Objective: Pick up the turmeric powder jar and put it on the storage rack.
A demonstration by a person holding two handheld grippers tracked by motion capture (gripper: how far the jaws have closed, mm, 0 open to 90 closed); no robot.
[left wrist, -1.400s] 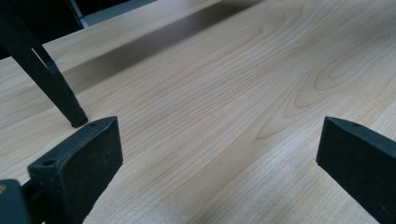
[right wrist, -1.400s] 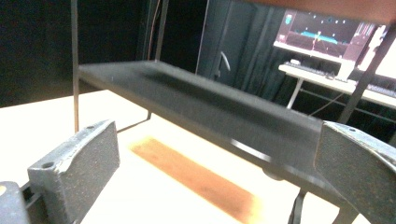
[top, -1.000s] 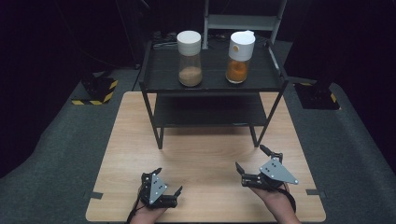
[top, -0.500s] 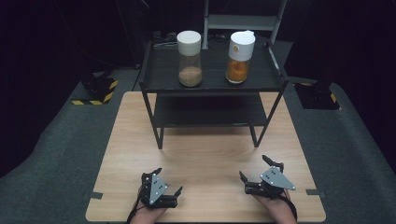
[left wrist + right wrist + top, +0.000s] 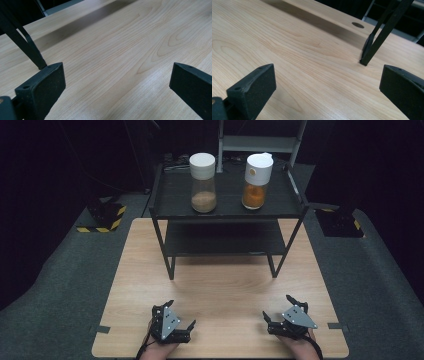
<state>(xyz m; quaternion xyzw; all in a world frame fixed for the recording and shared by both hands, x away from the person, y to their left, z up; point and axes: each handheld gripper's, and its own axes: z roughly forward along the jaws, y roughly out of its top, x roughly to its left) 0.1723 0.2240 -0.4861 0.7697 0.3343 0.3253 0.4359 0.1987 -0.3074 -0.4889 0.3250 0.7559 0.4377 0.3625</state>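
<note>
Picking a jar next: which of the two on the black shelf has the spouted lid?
The right-hand clear jar of orange powder; the left jar of tan powder has a plain flat white cap.

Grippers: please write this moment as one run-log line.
left gripper: open, empty | right gripper: open, empty | both low over table

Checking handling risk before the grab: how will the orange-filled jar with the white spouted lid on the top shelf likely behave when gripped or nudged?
The orange-filled jar is tall on a narrow base, so a high push could tip it. It looks under half full, so probably light, with its weight low. Its clear smooth wall may slip between the fingers. Its round body would likely roll if it toppled on the shelf.
</note>
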